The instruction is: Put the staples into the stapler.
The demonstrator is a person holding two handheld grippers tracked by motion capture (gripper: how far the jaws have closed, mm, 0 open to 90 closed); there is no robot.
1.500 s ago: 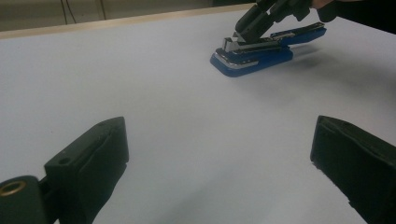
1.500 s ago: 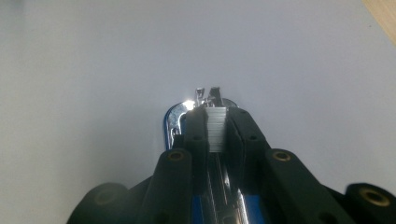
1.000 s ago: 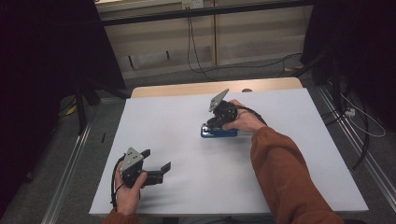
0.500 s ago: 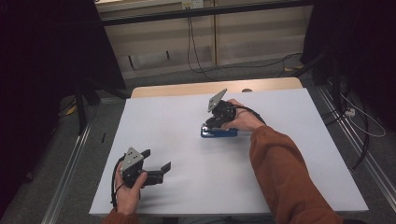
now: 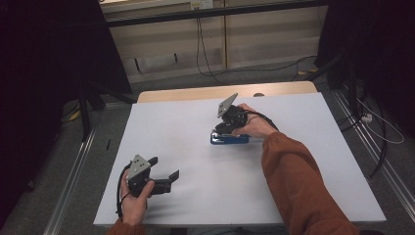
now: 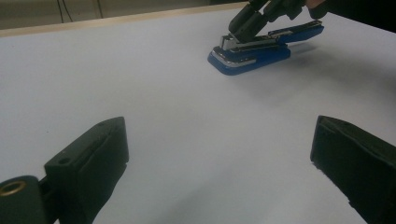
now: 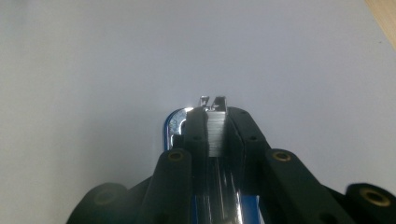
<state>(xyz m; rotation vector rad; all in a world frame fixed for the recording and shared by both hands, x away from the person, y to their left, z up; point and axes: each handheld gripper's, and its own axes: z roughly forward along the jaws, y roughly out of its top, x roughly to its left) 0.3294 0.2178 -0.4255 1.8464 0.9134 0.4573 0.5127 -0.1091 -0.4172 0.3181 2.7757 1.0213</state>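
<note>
The right gripper [image 5: 222,128] clamps the blue stapler's [image 5: 230,139] metal top (left gripper [image 5: 164,171] spread wide, empty).

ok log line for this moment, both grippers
left gripper: open, idle on table | right gripper: shut on stapler front end | stapler: flat on table

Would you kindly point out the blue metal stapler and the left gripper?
blue metal stapler [image 6: 252,51], left gripper view, on its blue base.
left gripper [image 5: 164,171], high view, midway between its fingertips.
</note>
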